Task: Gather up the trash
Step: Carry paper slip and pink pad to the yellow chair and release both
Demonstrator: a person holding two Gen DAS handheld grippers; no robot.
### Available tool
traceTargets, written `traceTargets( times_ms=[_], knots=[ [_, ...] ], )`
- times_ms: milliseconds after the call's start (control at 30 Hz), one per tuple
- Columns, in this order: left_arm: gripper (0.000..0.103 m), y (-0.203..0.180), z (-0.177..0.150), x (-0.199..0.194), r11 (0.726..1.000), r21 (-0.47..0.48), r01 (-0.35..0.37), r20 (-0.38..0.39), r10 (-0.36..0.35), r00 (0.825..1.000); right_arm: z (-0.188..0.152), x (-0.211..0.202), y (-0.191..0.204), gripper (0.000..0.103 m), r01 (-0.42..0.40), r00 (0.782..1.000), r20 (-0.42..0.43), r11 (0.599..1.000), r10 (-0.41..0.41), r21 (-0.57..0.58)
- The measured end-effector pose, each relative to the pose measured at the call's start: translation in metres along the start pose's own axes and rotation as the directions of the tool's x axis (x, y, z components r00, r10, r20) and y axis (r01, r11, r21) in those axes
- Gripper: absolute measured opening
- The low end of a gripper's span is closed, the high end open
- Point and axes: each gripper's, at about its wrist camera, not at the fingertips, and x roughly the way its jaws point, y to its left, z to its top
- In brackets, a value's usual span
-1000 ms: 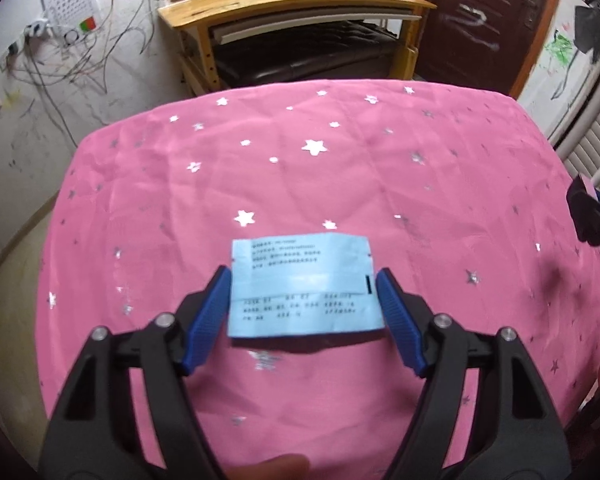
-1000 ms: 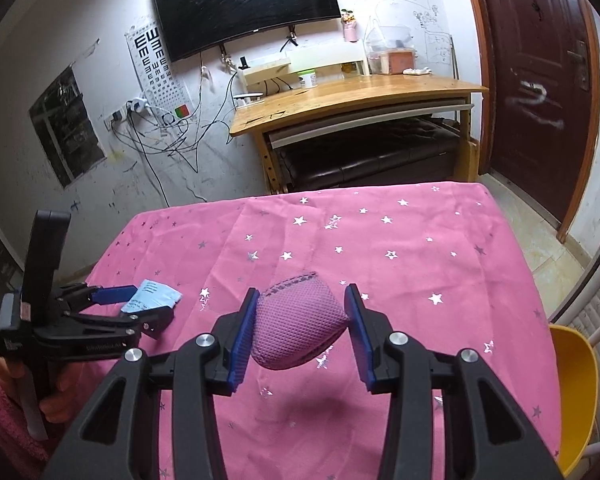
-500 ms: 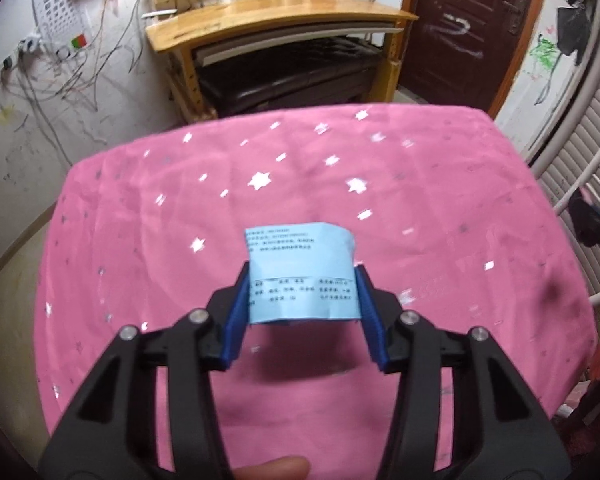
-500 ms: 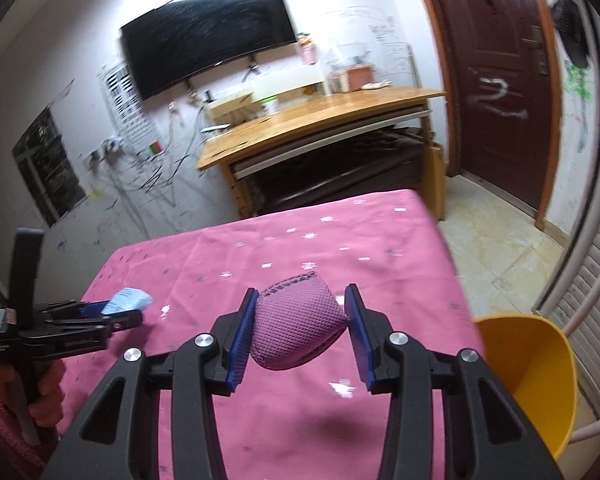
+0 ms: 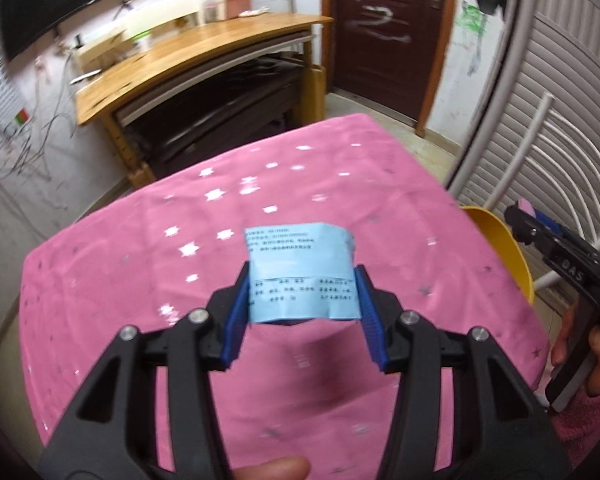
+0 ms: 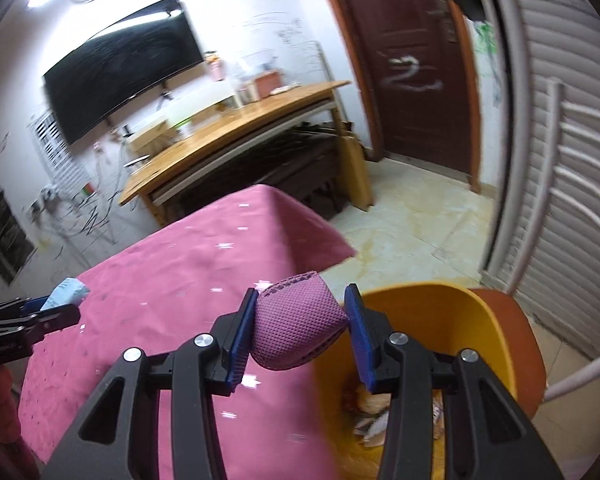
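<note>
My left gripper [image 5: 302, 280] is shut on a light blue printed paper slip [image 5: 300, 272], which bows between the blue pads above the pink star-patterned tablecloth [image 5: 140, 260]. My right gripper [image 6: 300, 316] is shut on a purple mesh pouch [image 6: 296, 328]. It hangs over the table's right edge, at the rim of a yellow bin [image 6: 440, 320] that has scraps [image 6: 372, 404] at its bottom. The left wrist view shows the bin [image 5: 504, 248] beyond the table's right side, with the right gripper [image 5: 534, 220] over it. The right wrist view has the left gripper [image 6: 66, 308] and the slip [image 6: 70, 292] at far left.
A wooden desk [image 5: 196, 52] with a dark keyboard beneath stands behind the table. A dark door [image 6: 416, 60] is at the back right. White curved bars [image 6: 548, 208] and a ribbed shutter [image 6: 572, 120] lie close to the right of the bin. A person's hand [image 5: 592, 360] grips the right tool.
The left gripper closed on the blue slip, lifted it off the cloth and carried it right. The right gripper carried the purple pouch right, from mid-table to the bin's rim.
</note>
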Motion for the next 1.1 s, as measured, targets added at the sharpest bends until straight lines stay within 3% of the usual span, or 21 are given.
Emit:
traceTargets(
  times_ms=[500,700,1033,1067,1100],
  knots=[
    [0.047,-0.112,0.036,0.022,0.98,0.143,0.136,-0.04,-0.131,0.991,-0.015,0.007,-0.077,0.039,0.067,0.997,-0.033,0.987,-0.063,0.147],
    [0.047,-0.145,0.05,0.038,0.968,0.159,0.195,-0.067,-0.187,0.98,-0.019,0.018,-0.092,0.053,0.119,0.991,-0.085,0.975,-0.104,0.19],
    [0.049,-0.189,0.065,0.062,0.958,0.187,0.216,-0.107,-0.198,0.974,-0.02,0.007,-0.109,0.063,0.153,0.988,-0.058,0.963,-0.144,0.221],
    [0.05,-0.191,0.065,0.063,0.957,0.189,0.221,-0.111,-0.203,0.973,-0.02,0.006,-0.112,0.064,0.157,0.987,-0.057,0.961,-0.148,0.226],
    [0.059,-0.193,0.065,0.065,0.955,0.19,0.227,-0.119,-0.207,0.971,-0.02,0.004,-0.114,0.065,0.165,0.986,-0.056,0.96,-0.156,0.227]
  ],
)
